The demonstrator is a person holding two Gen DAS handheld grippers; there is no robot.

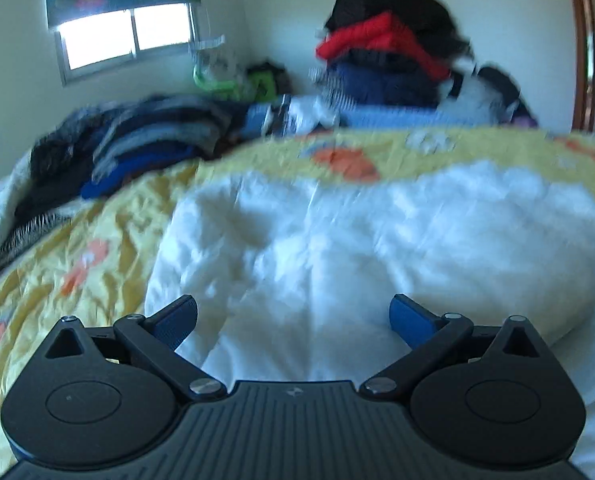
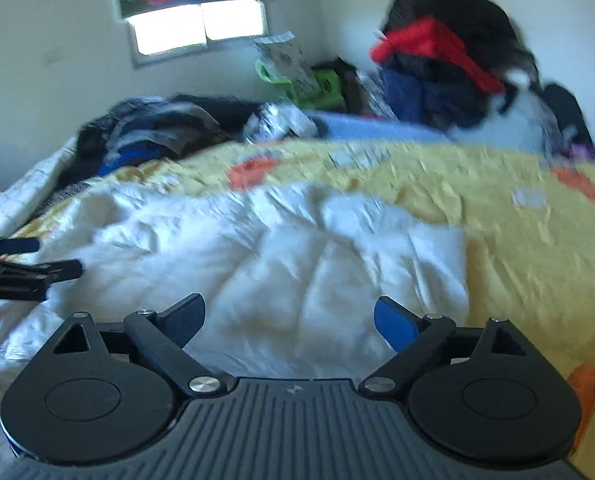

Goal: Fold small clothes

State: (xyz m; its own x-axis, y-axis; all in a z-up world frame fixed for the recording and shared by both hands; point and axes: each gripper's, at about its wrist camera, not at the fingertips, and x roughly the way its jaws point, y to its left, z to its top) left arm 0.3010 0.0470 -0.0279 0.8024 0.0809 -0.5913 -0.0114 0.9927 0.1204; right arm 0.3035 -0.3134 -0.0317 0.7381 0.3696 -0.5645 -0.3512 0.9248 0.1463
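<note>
A white crumpled garment [image 1: 377, 236] lies spread on a yellow patterned bedcover [image 1: 97, 240]. My left gripper [image 1: 293, 318] hovers over its near edge with the jaws wide and nothing between the blue pads. In the right wrist view the same white garment [image 2: 281, 256] fills the middle. My right gripper [image 2: 289, 318] stands open above it, pads apart and holding nothing. The left gripper [image 2: 37, 258] shows at the left edge of the right wrist view, beside the garment's left side. Both views are motion-blurred.
A stack of folded dark and blue clothes [image 1: 149, 140] lies at the back left of the bed. A tall heap of black, red and navy clothes [image 1: 389, 48] rises at the back right. A window [image 1: 125, 36] is on the far wall and a door frame [image 1: 585, 40] at right.
</note>
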